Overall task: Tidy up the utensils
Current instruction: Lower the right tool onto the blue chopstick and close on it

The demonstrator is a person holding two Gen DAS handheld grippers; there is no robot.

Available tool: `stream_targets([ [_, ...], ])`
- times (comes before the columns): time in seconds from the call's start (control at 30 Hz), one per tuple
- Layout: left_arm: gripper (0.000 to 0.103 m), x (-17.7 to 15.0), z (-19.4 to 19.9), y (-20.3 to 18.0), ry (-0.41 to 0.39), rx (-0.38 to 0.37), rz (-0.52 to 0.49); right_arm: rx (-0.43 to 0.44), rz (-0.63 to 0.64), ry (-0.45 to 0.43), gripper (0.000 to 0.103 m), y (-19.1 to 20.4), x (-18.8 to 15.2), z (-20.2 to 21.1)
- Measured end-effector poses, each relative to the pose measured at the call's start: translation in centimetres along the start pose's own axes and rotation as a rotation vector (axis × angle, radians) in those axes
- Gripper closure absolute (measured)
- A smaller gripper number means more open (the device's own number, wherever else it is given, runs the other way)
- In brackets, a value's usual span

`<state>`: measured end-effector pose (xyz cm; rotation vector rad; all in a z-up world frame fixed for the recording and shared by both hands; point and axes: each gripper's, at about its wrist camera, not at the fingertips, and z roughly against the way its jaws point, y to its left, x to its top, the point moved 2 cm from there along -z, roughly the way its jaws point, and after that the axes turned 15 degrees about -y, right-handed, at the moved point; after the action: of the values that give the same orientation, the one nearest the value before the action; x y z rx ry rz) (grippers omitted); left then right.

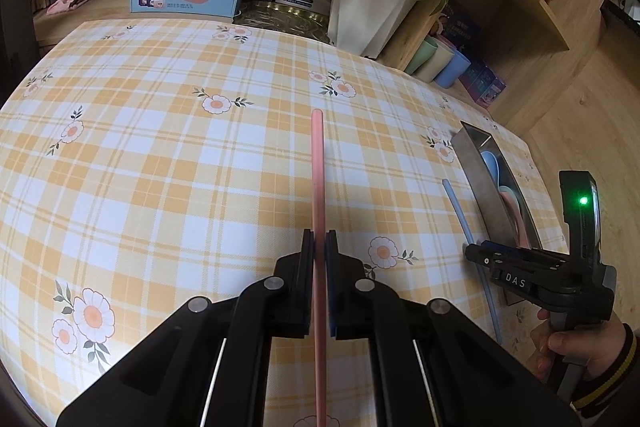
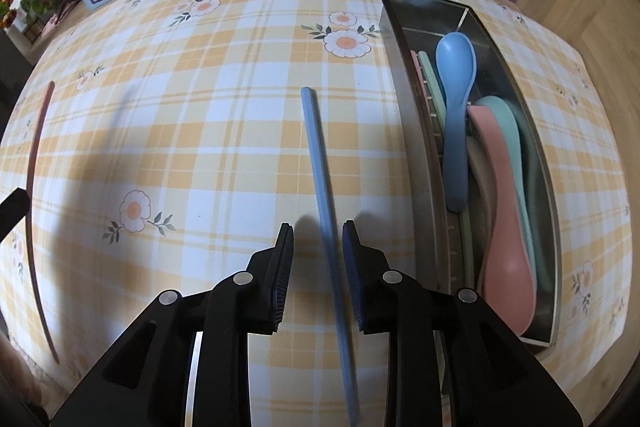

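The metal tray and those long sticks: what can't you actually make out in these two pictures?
- Metal tray, left wrist view: its near wall hides most of the spoons inside.
- Pink chopstick, left wrist view: the closed left fingers cover part of it and the bottom edge cuts off its near end.
- Blue chopstick, right wrist view: its near end is cut off at the bottom edge.

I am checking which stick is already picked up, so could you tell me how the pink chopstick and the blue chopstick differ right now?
The pink chopstick is clamped in the shut left gripper; the blue chopstick lies on the tablecloth between the right gripper's open jaws, untouched. Blue lies nearer the metal tray than pink. Both are slim, plain sticks.
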<state>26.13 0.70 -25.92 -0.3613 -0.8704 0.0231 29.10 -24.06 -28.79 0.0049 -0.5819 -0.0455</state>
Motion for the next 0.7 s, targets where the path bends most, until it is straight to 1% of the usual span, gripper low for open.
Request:
stream_targets([
  [0.2, 0.098, 0.0, 0.0, 0.0, -0.001, 0.001, 0.001, 0.002, -0.045, 0.011, 0.077, -0.3, -0.2, -0.3],
  [0.4, 0.097, -0.1, 0.1, 0.2, -0.001, 0.006, 0.005, 0.037, -0.084, 0.010, 0.079, -0.5, -0.3, -0.3],
  [0.47, 0.097, -0.2, 0.1, 0.2, -0.001, 0.006, 0.004, 0.053, -0.088, 0.009, 0.086, -0.3, -0.4, -0.3],
  [0.57, 0.097, -0.2, 0.1, 0.2, 0.000, 0.005, 0.005, 0.082, -0.080, 0.006, 0.091, 0.4, -0.5, -0.2],
  [0.67, 0.097, -0.2, 0.2, 0.3, -0.002, 0.008, 0.005, 0.088, -0.066, -0.006, 0.095, 0.9, -0.7, -0.1],
  [0.7, 0.097, -0.2, 0.3, 0.4, -0.003, 0.010, 0.005, 0.090, -0.064, -0.014, 0.095, 1.0, -0.7, -0.1],
])
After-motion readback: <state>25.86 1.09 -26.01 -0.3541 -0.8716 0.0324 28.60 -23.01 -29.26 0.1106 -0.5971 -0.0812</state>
